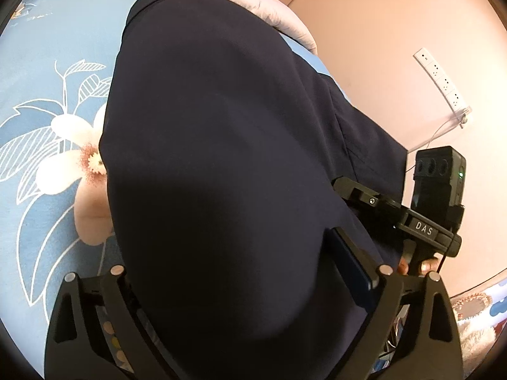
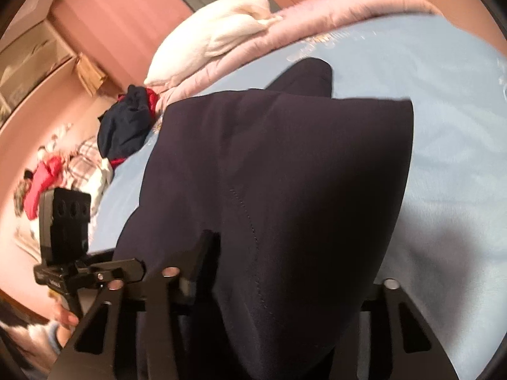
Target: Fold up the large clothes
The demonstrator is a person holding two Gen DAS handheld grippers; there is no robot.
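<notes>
You have the dark navy garment [image 1: 221, 158] draped over and between both tools, spreading ahead of them onto the blue floral bedsheet [image 1: 47, 126], so the fold looks under way rather than finished: one doubled edge shows beyond your right gripper [image 2: 285, 285], but no neat stack lies flat yet. Your left gripper [image 1: 253, 272] stands spread wide with cloth bulging through the gap; whether its pads press anything, you cannot tell. Your right gripper's jaws are hidden under fabric, so its grip is unclear too. The cloth reads smooth, matte and heavy, with a stitched seam running toward your right tool. A quilted pink duvet [image 2: 317, 22] sits far ahead.
</notes>
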